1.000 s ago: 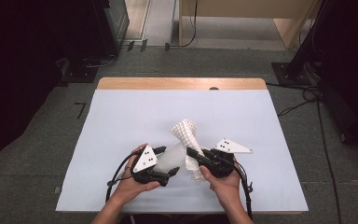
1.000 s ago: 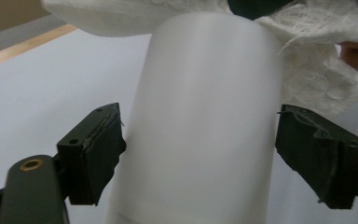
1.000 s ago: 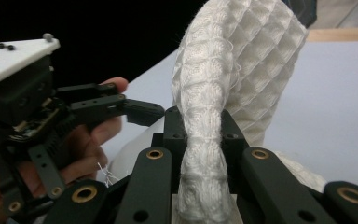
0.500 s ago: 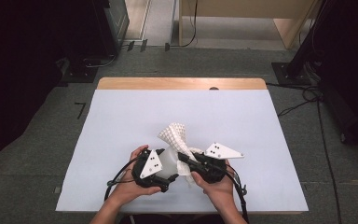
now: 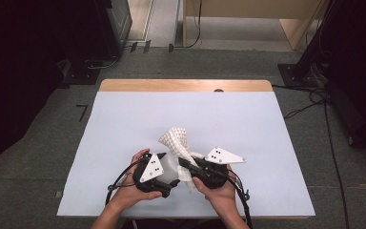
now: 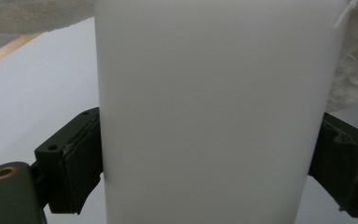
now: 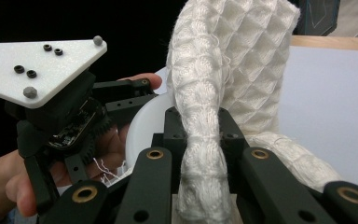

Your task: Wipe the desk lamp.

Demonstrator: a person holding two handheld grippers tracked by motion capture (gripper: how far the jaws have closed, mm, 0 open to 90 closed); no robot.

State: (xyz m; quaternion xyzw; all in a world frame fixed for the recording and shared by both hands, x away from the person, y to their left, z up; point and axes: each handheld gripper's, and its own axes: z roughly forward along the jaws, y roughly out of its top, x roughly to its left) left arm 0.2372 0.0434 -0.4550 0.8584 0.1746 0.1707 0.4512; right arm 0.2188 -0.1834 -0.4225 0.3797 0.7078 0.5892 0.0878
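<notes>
**Kid:** What is between the jaws of the left gripper?

**Helper:** A smooth white plastic cup. The jaws stand on both sides of it and have just been opening. In the left gripper view I cannot tell if the pads press on it or only sit beside it.

**Kid:** And the right gripper?

**Helper:** Its jaws are squeezed tight on a white waffle-weave cloth. The cloth is bunched into a thick roll right where the pads pinch it.

**Kid:** Why hold them like that?

**Helper:** I think one gripper keeps the cup from rolling away while the other rubs it with the cloth, like wiping or drying.

**Kid:** Where is the cup?

**Helper:** Near the front edge of the pale blue table cover, between the two hands. The cloth goes past the cup's rim, and its loose end sticks up and away from the person.

**Kid:** Any words to read?

**Helper:** No. The cup is plain, the cloth is plain. The grey three-cornered plate has just small screws on it.
</notes>
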